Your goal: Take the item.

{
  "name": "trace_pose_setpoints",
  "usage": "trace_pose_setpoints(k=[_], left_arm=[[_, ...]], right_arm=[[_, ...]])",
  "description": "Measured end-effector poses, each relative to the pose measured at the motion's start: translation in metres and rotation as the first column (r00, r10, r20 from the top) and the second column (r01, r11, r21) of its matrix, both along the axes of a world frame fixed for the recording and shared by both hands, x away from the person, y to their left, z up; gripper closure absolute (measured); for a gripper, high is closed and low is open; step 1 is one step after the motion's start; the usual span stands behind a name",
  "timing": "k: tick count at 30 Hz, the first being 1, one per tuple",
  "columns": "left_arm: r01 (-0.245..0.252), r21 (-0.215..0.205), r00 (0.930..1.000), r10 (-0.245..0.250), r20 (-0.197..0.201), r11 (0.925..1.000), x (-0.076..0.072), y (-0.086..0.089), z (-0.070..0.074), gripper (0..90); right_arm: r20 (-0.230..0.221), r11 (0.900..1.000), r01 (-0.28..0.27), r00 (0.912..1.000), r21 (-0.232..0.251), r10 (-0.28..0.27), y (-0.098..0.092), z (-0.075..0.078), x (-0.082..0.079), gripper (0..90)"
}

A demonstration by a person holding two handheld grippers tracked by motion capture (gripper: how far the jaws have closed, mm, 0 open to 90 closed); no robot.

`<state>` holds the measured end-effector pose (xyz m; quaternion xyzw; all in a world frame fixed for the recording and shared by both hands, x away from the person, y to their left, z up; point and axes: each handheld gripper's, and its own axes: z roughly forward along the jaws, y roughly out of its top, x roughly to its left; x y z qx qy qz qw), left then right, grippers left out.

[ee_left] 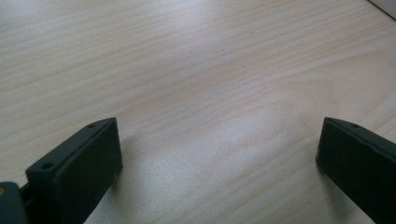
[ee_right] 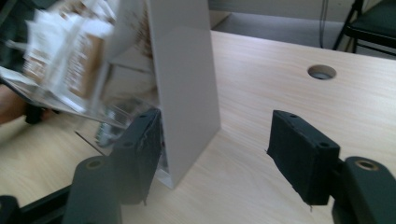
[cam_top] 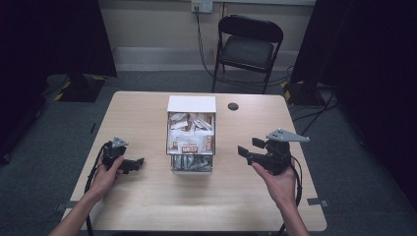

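Clear dispenser box (cam_top: 191, 132) with a white back panel sits mid-tabletop (cam_top: 147, 196), just nearer than a round cable hole (cam_top: 233, 106). Two tiers: upper bin packed with white and brown sachets (cam_top: 189, 129), lower tray with grey-silver packets (cam_top: 192, 163). In the right gripper view the box's white side wall (ee_right: 187, 79) stands upright just beyond the near finger; sachets (ee_right: 65, 56) look blurred behind the clear front.

Right gripper (cam_top: 251, 147): lifted off the tabletop to the right of the box, near it but not touching, fingers pointing toward it. Fingers (ee_right: 303, 154) are apart with nothing between them, released. The box wall lines up with one finger (ee_right: 140, 149) in that view; contact there can't be told, high view shows a gap.

Left gripper (cam_top: 135, 164): resting low on the tabletop to the left of the box, clearly apart from it, angled toward it. Left gripper view shows the fingers (ee_left: 88, 163) spread wide over bare wood, released, holding nothing.

A hand wraps each gripper body, cables trail toward the near edge. A black folding chair (cam_top: 248, 46) stands on the floor past the far edge.
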<state>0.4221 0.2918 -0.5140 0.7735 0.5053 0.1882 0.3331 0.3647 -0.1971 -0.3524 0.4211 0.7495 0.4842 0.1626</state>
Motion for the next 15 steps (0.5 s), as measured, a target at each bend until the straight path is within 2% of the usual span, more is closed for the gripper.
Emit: trace_pose_setpoints(k=[6,11,15], left_arm=[[0.001,0.0,1.0,-0.001,-0.001,1.0,0.0,0.0,0.0,0.0],[0.0,0.0,1.0,0.0,-0.001,1.0,0.0,0.0,0.0,0.0],[0.001,0.001,1.0,-0.001,0.0,1.0,0.0,0.0,0.0,0.0]], right_arm=[[0.048,0.998,-0.055,0.9974,0.029,0.054,0.01,0.02,-0.003,38.3],[0.078,0.993,-0.112,0.991,0.04,0.109,0.023,0.035,-0.006,41.9],[0.084,0.985,-0.165,0.9834,0.048,0.161,0.036,0.045,-0.006,45.7]])
